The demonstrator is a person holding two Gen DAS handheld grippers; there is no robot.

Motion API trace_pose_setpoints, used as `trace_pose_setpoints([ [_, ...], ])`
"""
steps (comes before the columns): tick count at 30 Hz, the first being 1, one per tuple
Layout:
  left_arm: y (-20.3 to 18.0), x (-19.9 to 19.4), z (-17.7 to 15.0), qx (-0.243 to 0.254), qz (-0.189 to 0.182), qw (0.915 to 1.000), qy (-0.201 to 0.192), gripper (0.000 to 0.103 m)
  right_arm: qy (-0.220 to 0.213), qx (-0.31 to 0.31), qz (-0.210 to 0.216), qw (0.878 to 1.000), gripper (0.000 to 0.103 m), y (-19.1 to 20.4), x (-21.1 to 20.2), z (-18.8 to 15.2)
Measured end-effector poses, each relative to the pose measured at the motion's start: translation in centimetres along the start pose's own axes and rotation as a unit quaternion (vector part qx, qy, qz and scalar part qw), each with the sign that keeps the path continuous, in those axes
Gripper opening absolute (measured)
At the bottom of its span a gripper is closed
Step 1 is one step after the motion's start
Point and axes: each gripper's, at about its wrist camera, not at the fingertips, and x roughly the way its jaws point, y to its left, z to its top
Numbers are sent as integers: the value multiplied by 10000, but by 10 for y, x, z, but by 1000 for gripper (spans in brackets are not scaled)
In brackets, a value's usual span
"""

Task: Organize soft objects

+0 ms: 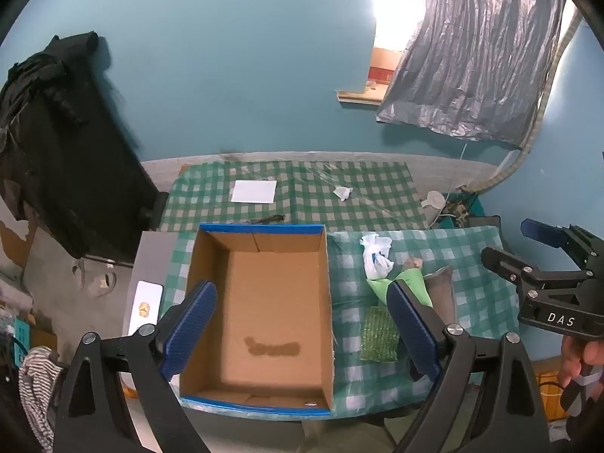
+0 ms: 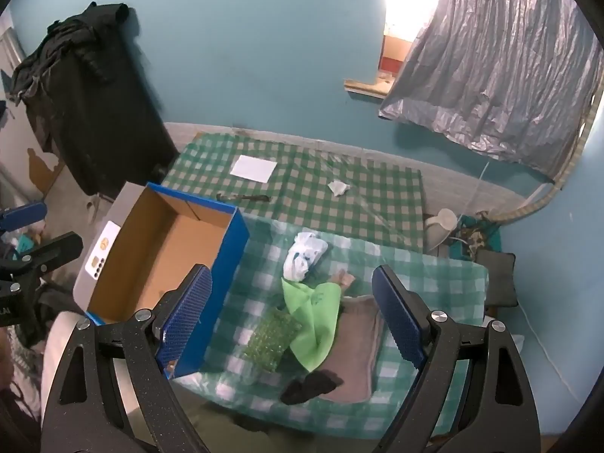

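The right hand-held gripper [image 2: 292, 319], jaws wide and empty, is hanging directly over the light-green soft cloth [image 2: 315, 321], its long axis running away from it; the left hand-held gripper [image 1: 302, 324], also wide, is hovering over the empty blue-edged cardboard box [image 1: 264, 302].

grey cloth [image 2: 355, 343]: partly under green cloth [image 2: 315, 317] | small beige item [image 2: 344, 277]: unidentifiable

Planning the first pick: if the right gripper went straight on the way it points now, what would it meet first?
Most likely the light green cloth, which sits midway between the open right gripper fingers, lying over the grey cloth beside the green scrubber. Depth is unclear, so this is a judgement.
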Motion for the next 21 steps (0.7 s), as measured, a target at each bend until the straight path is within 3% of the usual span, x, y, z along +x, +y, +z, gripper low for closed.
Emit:
trace_pose_setpoints([
  [21,1,7,-5,54,8,10000,32,92,35,-16,31,10000,86,-7,5,-6],
])
